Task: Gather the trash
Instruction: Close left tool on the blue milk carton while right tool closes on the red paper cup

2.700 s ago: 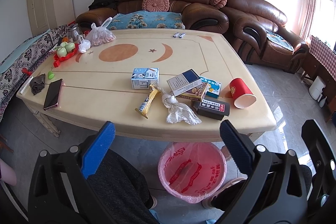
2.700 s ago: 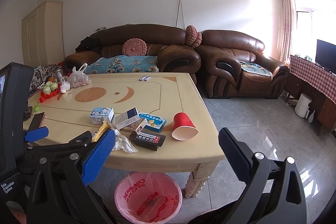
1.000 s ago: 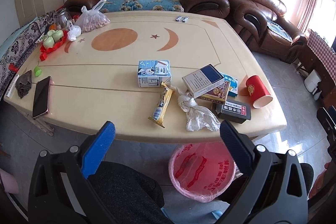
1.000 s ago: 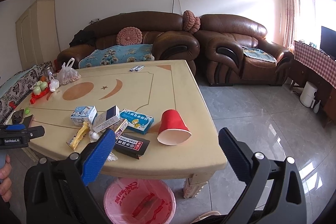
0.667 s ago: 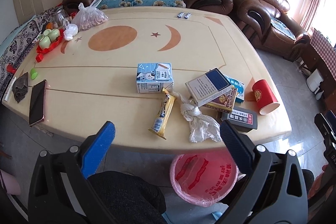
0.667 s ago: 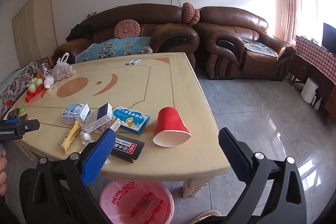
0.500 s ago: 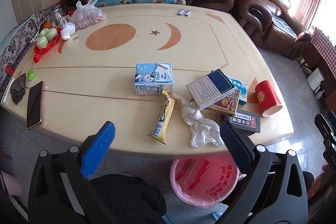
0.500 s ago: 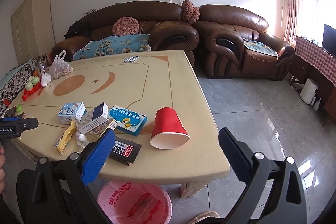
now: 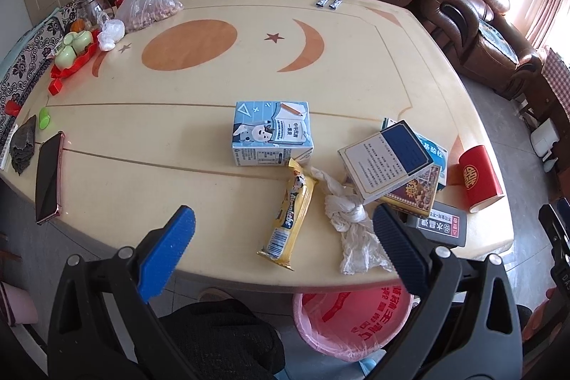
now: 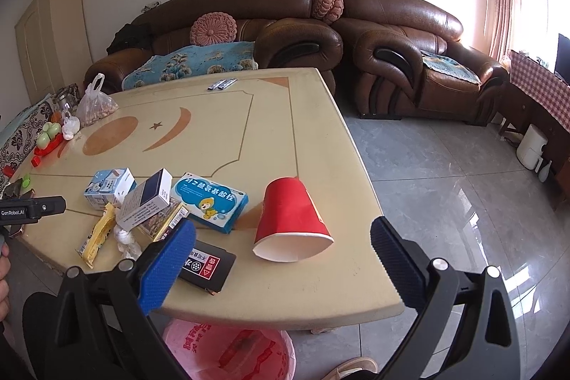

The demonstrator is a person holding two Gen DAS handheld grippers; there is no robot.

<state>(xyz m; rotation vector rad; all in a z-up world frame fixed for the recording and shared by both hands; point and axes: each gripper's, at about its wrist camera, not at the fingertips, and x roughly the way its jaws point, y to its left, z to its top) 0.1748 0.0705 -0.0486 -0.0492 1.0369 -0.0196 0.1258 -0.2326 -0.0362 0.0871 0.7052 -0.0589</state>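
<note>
Trash lies near the front edge of the cream table [image 9: 213, 88]: a blue milk carton [image 9: 272, 138], a yellow snack wrapper [image 9: 290, 214], a crumpled white tissue [image 9: 351, 230], a white-and-blue box [image 9: 386, 161], a black box [image 9: 440, 227] and a tipped red paper cup [image 9: 479, 178]. A pink-lined bin [image 9: 351, 319] stands under the table edge. My left gripper [image 9: 281, 251] is open and empty, just short of the wrapper. My right gripper [image 10: 283, 260] is open and empty, just short of the red cup [image 10: 290, 221]. The black box [image 10: 205, 266] lies beside its left finger.
A phone [image 9: 48, 178], a dark cloth, a red tray with green fruit [image 9: 73, 54] and a plastic bag [image 9: 148, 4] sit at the table's left and far side. Brown sofas [image 10: 409, 59] stand behind. Grey tiled floor [image 10: 445, 184] lies to the right.
Both grippers have moved forward and lower towards the table; the trash now looks larger and closer. Both stay open. Nothing on the table has moved.
</note>
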